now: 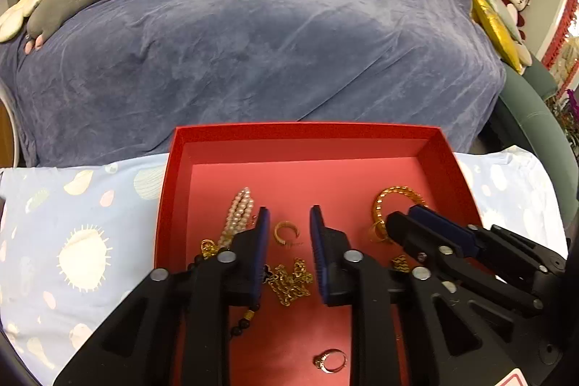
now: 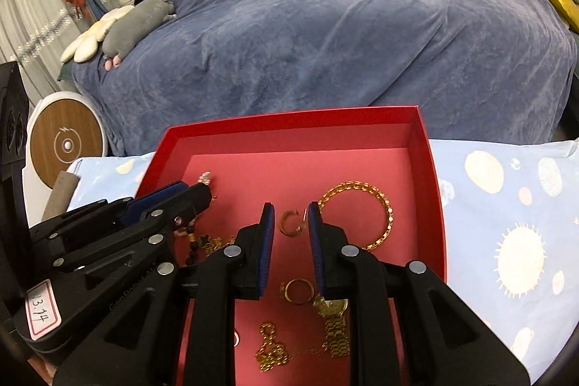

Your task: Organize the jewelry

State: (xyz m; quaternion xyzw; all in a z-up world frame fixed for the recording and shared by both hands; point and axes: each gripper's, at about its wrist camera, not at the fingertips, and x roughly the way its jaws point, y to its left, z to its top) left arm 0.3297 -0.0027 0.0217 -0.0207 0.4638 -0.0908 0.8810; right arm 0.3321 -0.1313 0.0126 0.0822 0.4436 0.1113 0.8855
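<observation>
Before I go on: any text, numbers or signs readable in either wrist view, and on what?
"3.14", handwritten, first character cut off: white sticker on the left gripper.
Embossed lettering on the same gripper's body: too faint to read.
Lightning-bolt symbol: round wooden disc.
Watch dial: too small.

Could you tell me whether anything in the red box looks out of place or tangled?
Yes: the gold chain lies bunched in the red box, and the pearl strand overlaps a dark bead string. Nothing looks damaged.

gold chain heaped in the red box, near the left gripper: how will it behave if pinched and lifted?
The gold chain lies in a loose heap, so it will likely go limp and dangle. Its fine links may slip through the pads. It touches the black beads, so it could snag and drag them.
</observation>
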